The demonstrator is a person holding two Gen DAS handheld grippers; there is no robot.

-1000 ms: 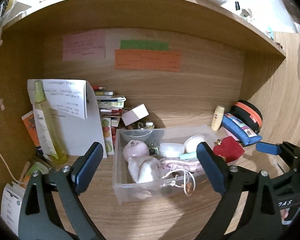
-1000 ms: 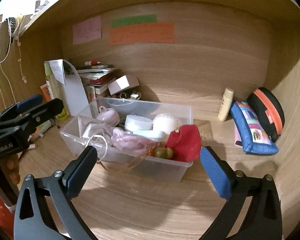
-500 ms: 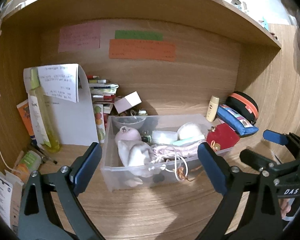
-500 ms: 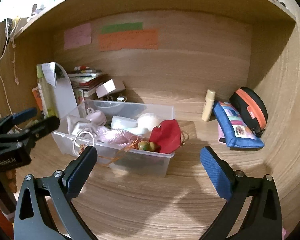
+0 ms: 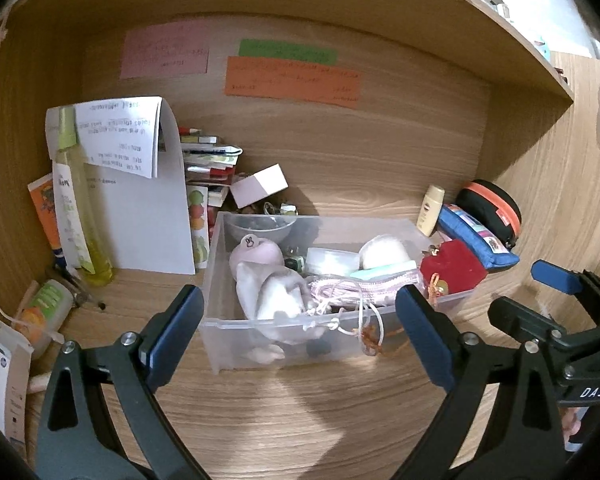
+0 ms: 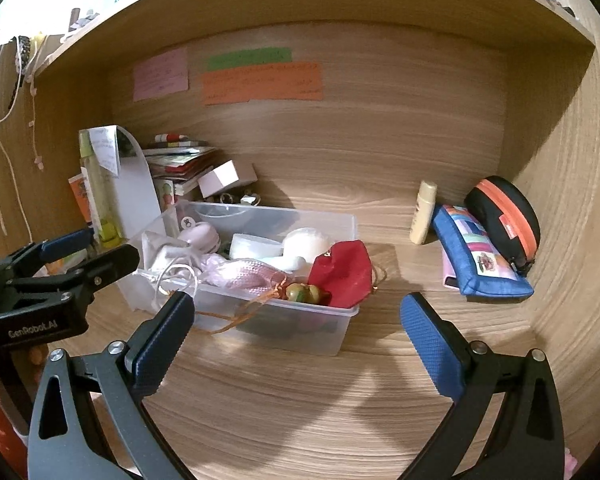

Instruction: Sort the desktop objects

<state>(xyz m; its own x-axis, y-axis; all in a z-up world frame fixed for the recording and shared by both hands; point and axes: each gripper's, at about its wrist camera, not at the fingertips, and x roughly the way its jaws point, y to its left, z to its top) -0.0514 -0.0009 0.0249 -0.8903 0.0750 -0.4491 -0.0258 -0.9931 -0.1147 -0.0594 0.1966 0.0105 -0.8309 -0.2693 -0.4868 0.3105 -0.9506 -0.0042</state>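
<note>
Left wrist view showed the clear plastic storage bin [image 5: 260, 322] in the middle of the wooden desk [image 5: 300, 420], and everything else is placed from that bin. The left gripper [image 5: 298, 322] hovered just in front of its near wall, jaws spread wide and holding nothing. The right gripper [image 6: 296, 322], seen from its own camera, hung in front of the bin's right corner, likewise wide and empty.

Inside the bin lay a pale stuffed toy [image 5: 276, 296], a pink woven drawstring pouch [image 6: 244, 274], a round white tub [image 6: 256, 246] and a red fabric pouch [image 6: 342, 274] draped over the right rim. To the right of the bin, against the back wall, stood a small cream bottle [image 6: 422, 212], then a blue patchwork zip pouch [image 6: 480, 260] and a black round case with an orange zip [image 6: 504, 216]. Left of the bin stood a tall yellow-green spray bottle [image 5: 78, 200] beside a curled white sheet of paper [image 5: 148, 216].

Risks, as I judged them: the pouch's cords [image 5: 364, 320] trailed over the front rim (one orange, one white), so a grab there could snag and drag the light bin. The red pouch looked ready to slip off the rim if nudged, and the cream bottle could topple if a finger clipped it on the way to the blue pouch
</note>
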